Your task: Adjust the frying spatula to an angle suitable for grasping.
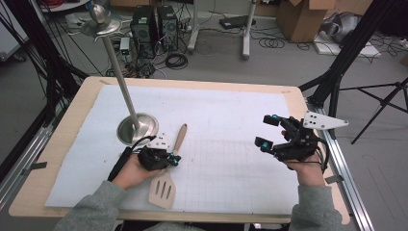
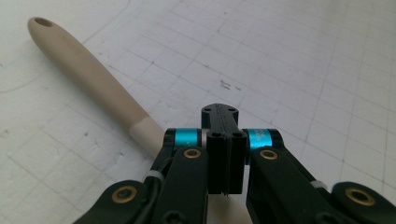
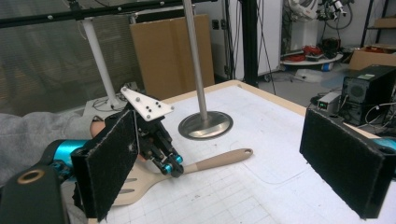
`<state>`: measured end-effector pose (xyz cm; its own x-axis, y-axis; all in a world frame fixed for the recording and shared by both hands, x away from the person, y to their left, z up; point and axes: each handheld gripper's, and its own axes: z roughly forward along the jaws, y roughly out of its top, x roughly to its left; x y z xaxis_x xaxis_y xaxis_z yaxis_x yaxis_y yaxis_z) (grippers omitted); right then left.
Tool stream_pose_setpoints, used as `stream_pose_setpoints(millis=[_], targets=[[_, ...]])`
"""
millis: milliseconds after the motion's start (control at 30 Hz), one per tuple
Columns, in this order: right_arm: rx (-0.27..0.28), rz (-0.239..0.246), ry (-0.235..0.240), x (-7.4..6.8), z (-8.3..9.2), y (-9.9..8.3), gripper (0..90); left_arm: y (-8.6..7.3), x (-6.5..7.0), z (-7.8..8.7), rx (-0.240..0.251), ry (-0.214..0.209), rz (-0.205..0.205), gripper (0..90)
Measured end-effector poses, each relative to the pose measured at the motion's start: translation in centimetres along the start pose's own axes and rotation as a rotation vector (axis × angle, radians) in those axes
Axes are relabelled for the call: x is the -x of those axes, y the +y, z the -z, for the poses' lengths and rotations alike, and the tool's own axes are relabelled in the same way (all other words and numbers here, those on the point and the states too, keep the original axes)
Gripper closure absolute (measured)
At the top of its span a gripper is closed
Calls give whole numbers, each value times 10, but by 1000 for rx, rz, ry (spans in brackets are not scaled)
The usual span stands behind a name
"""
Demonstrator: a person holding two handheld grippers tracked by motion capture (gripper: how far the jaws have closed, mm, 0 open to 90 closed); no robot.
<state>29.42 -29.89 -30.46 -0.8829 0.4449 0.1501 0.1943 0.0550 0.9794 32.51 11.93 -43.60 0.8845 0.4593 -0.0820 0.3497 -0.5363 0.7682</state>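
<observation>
One spatula point(image 1: 166, 171) is lying just beside the stand base point(image 1: 138, 128), nearer the person. The left gripper point(image 1: 174, 159) is clamping its handle; risk: pivoting or slipping. The right gripper point(image 1: 267, 131) is gaping wide, well apart.

Grey floor point(image 1: 288, 62), tangled cables point(image 1: 175, 60), cardboard boxes point(image 1: 300, 17), black tripod legs point(image 1: 380, 101), probably computer towers point(image 1: 154, 26).
</observation>
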Motion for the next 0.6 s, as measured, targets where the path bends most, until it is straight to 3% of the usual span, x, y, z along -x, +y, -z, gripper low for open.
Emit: stream_pose_setpoints(millis=[133,600], targets=[[5,0,1,0,0,0,108,-5,3,-4,-43,-5,-8,898],[0,-2,4,-1,1,0,108,-9,2,4,-38,3,-28,898]])
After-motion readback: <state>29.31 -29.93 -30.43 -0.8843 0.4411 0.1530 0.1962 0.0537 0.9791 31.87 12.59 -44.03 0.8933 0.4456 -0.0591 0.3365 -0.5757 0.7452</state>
